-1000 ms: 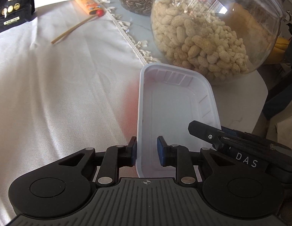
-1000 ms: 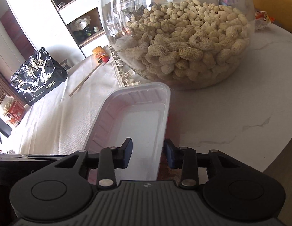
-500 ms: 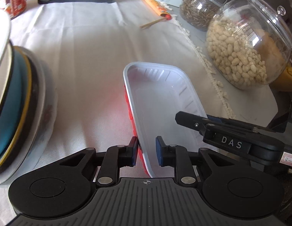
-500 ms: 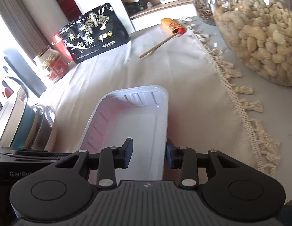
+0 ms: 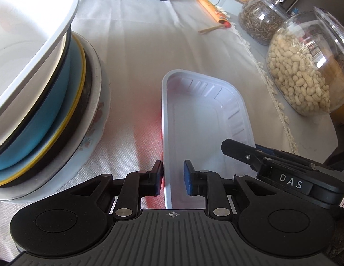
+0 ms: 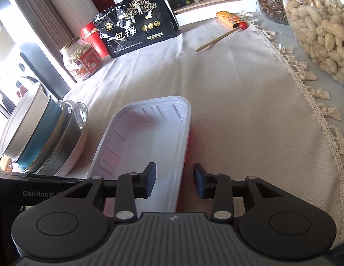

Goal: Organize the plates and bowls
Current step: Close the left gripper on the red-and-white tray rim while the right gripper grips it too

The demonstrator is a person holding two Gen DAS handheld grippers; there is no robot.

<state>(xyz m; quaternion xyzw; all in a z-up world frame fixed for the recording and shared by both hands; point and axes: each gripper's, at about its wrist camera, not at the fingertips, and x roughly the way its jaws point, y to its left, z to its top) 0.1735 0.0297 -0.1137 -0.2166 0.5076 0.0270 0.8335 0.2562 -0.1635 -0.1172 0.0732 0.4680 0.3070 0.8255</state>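
A white rectangular plastic tray with a red underside [image 5: 205, 119] lies over the white tablecloth; it also shows in the right wrist view [image 6: 145, 141]. My left gripper [image 5: 173, 178] straddles its left rim, jaws closed in on it. My right gripper [image 6: 174, 180] straddles the tray's right rim, with a visible gap between the outer pad and the rim. A stack of bowls and plates [image 5: 38, 93], white bowl on top, then blue, dark and a floral plate, stands left of the tray; it also shows in the right wrist view [image 6: 38, 137].
A glass jar of peanuts [image 5: 305, 66] and a jar of seeds [image 5: 258, 20] stand at the right beyond the cloth's fringe. A black snack bag [image 6: 136, 31], a red-labelled jar [image 6: 81, 59], an orange packet [image 6: 229, 18] and a wooden stick [image 6: 218, 40] lie at the back.
Both grippers have carried the tray leftward, away from the peanut jar and onto the cloth beside the stack. The right gripper's jaws have widened.
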